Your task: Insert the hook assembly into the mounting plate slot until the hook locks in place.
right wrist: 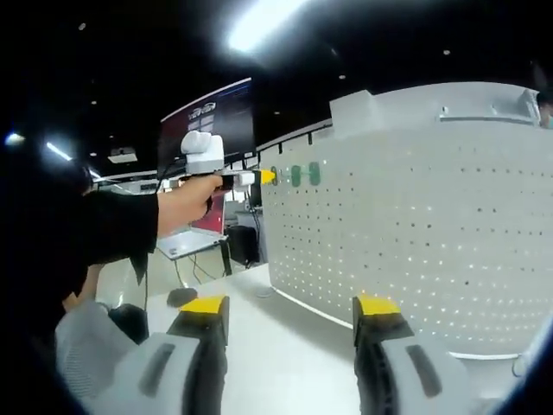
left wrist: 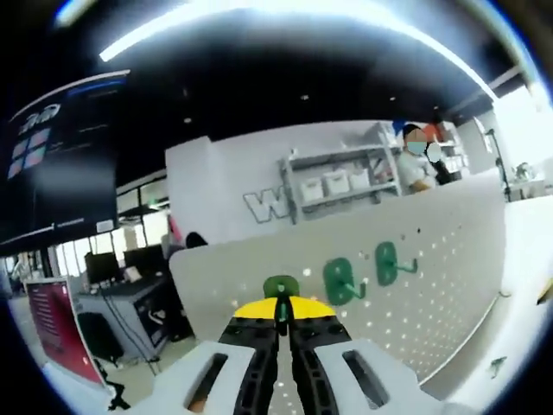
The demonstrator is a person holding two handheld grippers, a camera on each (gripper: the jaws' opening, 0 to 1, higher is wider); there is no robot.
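Three hooks (left wrist: 346, 278) side by side on the upright pegboard (left wrist: 432, 259); pegboard on the table (right wrist: 285, 346)

I'm getting blown-out glare off the long white ceiling strip lights (left wrist: 285, 19), a dim dark ceiling, soft blur overall, and edges bending hard.

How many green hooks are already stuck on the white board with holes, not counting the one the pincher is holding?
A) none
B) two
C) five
B: in the left gripper view two green hooks sit side by side on the white pegboard, while the left gripper holds a third green hook at the board.
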